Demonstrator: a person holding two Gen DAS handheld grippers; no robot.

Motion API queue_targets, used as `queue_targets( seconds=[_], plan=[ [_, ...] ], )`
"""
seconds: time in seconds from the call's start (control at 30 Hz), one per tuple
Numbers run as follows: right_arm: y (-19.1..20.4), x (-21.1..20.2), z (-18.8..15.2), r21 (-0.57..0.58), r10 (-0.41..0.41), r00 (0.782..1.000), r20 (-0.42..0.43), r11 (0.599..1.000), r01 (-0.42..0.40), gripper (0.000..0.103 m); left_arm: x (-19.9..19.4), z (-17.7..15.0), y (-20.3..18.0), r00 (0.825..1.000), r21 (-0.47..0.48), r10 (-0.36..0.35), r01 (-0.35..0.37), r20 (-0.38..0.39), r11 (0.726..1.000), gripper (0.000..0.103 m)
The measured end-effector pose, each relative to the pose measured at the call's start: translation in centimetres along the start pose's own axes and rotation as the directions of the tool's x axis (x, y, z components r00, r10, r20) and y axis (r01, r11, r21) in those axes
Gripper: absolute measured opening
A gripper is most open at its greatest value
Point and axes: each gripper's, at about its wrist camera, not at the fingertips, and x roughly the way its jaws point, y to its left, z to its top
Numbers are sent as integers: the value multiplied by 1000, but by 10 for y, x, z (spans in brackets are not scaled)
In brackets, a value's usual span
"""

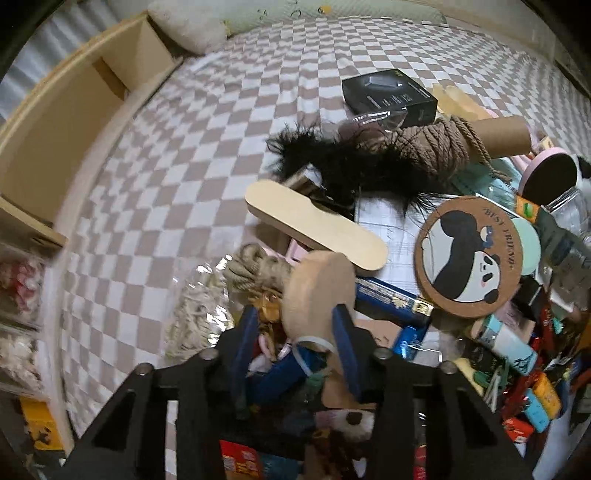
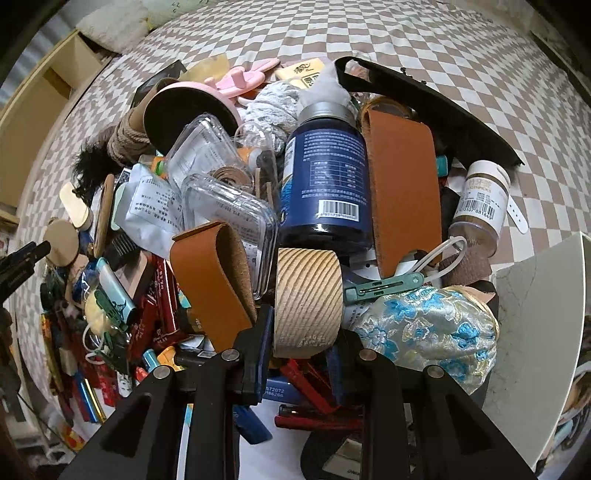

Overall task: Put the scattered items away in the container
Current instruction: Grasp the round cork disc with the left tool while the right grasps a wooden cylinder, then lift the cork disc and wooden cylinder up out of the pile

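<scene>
Left hand: we see the left tongs [image 1: 295, 312] pointing steeply down over the near edge of the pile [image 1: 424, 258]. The blue pads [image 1: 345, 347] stand partly open with a thick round cork-coloured disc [image 1: 317, 291] between them. The disc meets the right pad. A sliver of background shows beside the left pad, so we cannot tell whether it is gripped.

Right hand: the right tongs [image 2: 306, 321] also point steeply down. They are closed to a narrow gap on a short wood cylinder [image 2: 306, 295] with slanted grain lines, at the near side of the pile.

Beside the cylinder we note a folded tan leather loop [image 2: 214, 280] on the left and a blue-and-gold brocade pouch [image 2: 424, 325] on the right. Behind them lie a ribbed clear plastic case [image 2: 229, 210], a dark blue bottle [image 2: 325, 184] on its side, a long tan leather strap [image 2: 402, 184] and a toothpick jar [image 2: 480, 203].

In the left view, past the disc, lie a flat rounded wooden paddle [image 1: 317, 229], a round panda coaster [image 1: 469, 254], a black feather trim [image 1: 343, 162], a rope spool [image 1: 443, 144] on a cardboard tube and a black box [image 1: 388, 96].

The items rest heaped on a bed [image 1: 184, 166] with a checked cover. A white marbled panel [image 2: 535, 314] rises at the right edge. We cannot tell whether it is the container. Farthest off are a pillow [image 1: 188, 26] and a wooden shelf [image 1: 55, 147].
</scene>
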Motion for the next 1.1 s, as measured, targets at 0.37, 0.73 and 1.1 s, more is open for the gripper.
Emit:
queue_targets(
  seconds=[0.37,0.73,1.1],
  plan=[
    [4,-2,-3,-44,-12,1000,1,999,12,26,8,2,-6,995,-52,-90,87,-51,995,38],
    [-2,-7,-3,-73,-36,999,3,997,36,25,8,1,-14,993,-28,-102,101,-59,995,20],
    [-4,1,-5,-62,-44,999,2,997,45,24,13,3,-25,994,-10,-91,90,-65,996,19]
  ],
)
